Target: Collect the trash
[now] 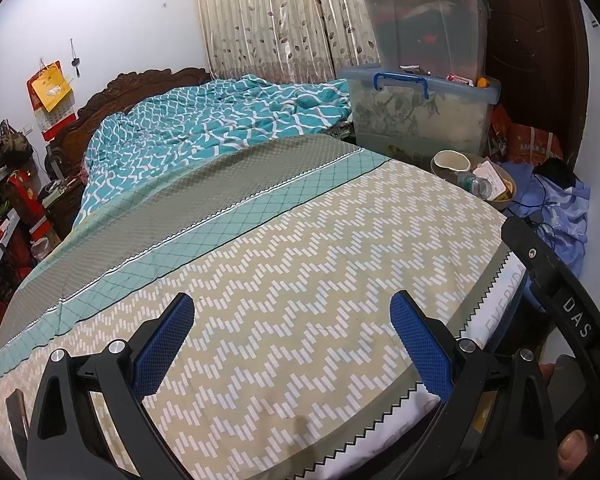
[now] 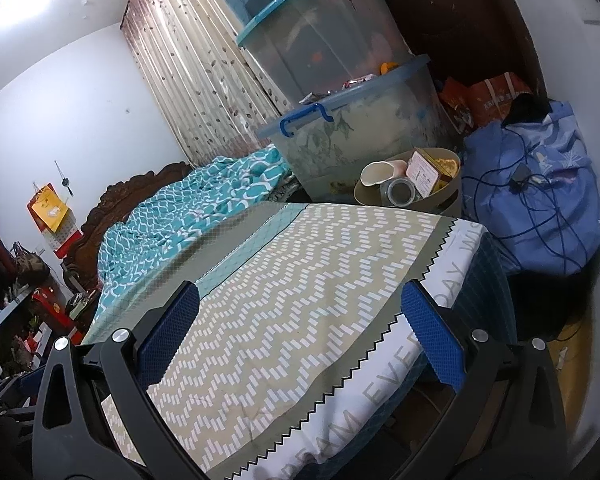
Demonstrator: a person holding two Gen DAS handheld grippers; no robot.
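A round tan bin [image 2: 440, 202] stands on the floor past the bed's far corner. It holds a crushed white paper cup [image 2: 380, 174], a clear plastic bottle [image 2: 398, 192] and a pink card box [image 2: 422, 174]. It also shows in the left wrist view [image 1: 436, 166], with the cup [image 1: 452, 160] and the bottle [image 1: 476, 184]. My left gripper [image 1: 292, 334] is open and empty above the bed. My right gripper [image 2: 300, 322] is open and empty above the bed's corner.
The bed [image 1: 300, 280] with a zigzag sheet fills the foreground; a teal quilt [image 1: 220, 128] lies at its head. Stacked clear storage boxes [image 2: 340, 80] stand behind the bin. A blue bundle with a cable [image 2: 540, 200] lies to the right. A dark wooden door [image 1: 540, 60] stands behind it.
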